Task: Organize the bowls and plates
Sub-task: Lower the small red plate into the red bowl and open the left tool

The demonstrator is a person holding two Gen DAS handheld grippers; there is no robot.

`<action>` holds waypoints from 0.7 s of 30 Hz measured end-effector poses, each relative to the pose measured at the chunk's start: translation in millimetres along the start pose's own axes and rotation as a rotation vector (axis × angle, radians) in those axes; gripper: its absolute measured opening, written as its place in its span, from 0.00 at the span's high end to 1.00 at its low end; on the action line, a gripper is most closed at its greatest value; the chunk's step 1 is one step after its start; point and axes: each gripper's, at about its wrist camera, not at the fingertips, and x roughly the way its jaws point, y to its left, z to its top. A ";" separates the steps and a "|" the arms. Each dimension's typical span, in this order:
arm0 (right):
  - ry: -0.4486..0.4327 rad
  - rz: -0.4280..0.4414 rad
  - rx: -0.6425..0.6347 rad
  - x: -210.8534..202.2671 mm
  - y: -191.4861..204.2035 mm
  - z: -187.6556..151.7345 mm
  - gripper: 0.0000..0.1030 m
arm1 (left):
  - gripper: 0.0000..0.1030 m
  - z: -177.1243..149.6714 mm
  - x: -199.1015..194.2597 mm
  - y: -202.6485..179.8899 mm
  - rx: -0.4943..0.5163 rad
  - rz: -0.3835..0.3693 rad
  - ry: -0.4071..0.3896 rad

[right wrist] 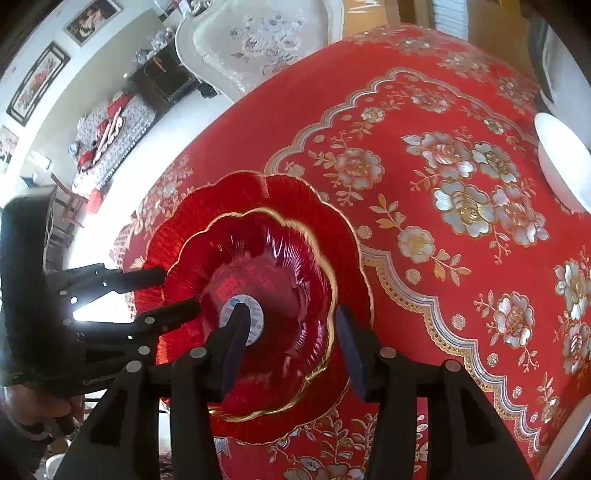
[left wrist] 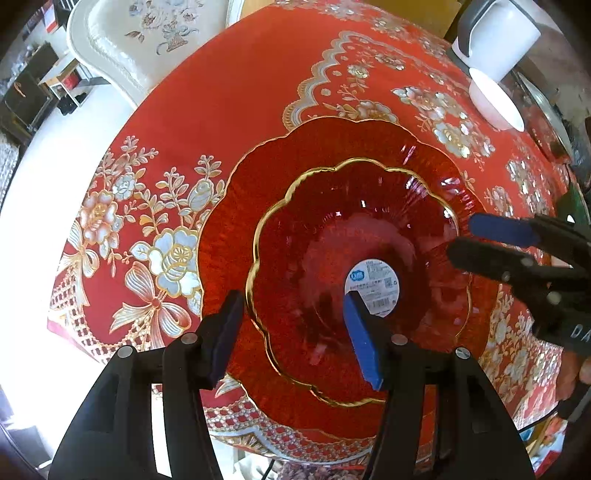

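A red glass bowl (left wrist: 332,240) with a scalloped gold rim stands inside a larger red gold-rimmed plate (left wrist: 221,229) on the red flowered tablecloth. A round white label (left wrist: 373,286) lies at the bowl's bottom. My left gripper (left wrist: 293,295) is open and straddles the bowl's left rim, one finger inside and one outside, with the pads clear of the glass. My right gripper (right wrist: 291,308) is open too and straddles the bowl (right wrist: 280,266) at its right rim. Each gripper shows in the other's view: the right gripper (left wrist: 469,240) and the left gripper (right wrist: 181,290).
A white bowl (left wrist: 495,99) and a white jug (left wrist: 495,33) stand at the far right of the table; that white bowl (right wrist: 561,162) also shows in the right wrist view. A cream upholstered chair (left wrist: 147,33) stands behind. The table edge runs close on the left.
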 end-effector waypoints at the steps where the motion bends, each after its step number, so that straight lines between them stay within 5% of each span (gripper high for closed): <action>1: -0.003 0.012 0.007 -1.6 -0.9 -0.1 0.53 | 0.45 -0.2 -1.9 0.5 -0.001 0.005 -0.001; 21: -0.042 0.062 0.081 -34.1 -23.1 -25.3 0.53 | 0.45 -0.3 -55.0 5.3 -0.034 0.061 -0.103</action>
